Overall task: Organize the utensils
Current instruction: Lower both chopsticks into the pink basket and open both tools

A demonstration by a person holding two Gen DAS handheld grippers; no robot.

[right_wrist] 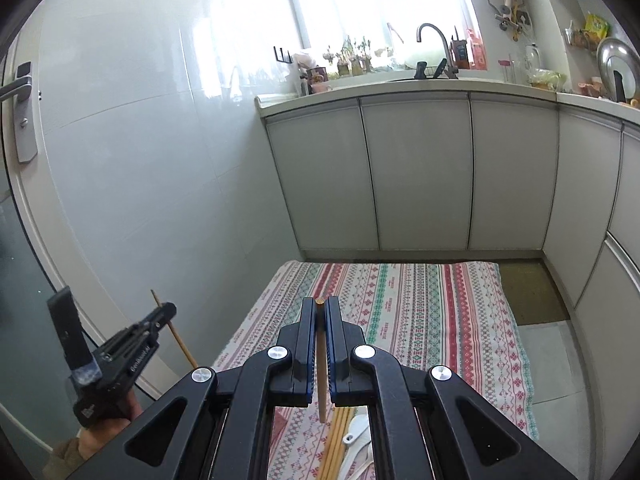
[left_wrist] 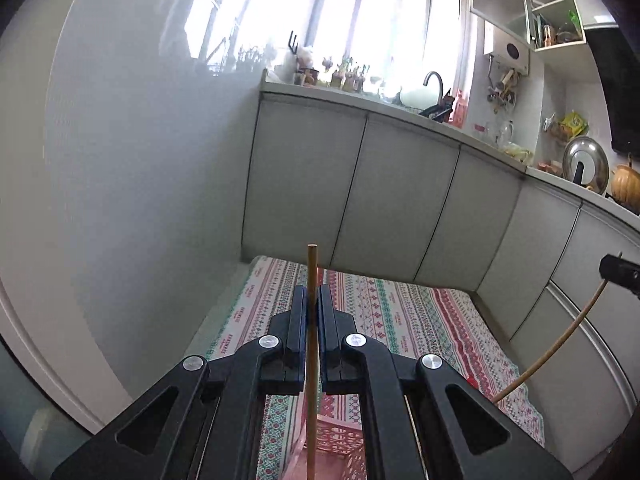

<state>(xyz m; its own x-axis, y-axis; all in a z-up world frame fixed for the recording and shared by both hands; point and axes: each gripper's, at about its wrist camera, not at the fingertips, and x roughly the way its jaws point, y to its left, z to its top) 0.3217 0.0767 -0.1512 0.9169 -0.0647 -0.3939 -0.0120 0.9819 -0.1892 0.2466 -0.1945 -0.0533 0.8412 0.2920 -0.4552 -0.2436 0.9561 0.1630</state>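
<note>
Currently, in the left wrist view, the left gripper is seen clenched on one chopstick, held upright above the striped cloth. A pink basket is glimpsed below it; its contents cannot be made out. In the right wrist view, the right gripper is clamped on a second chopstick. More loose chopsticks and a white spoon are left on the cloth, so sorting is judged unfinished.
</note>
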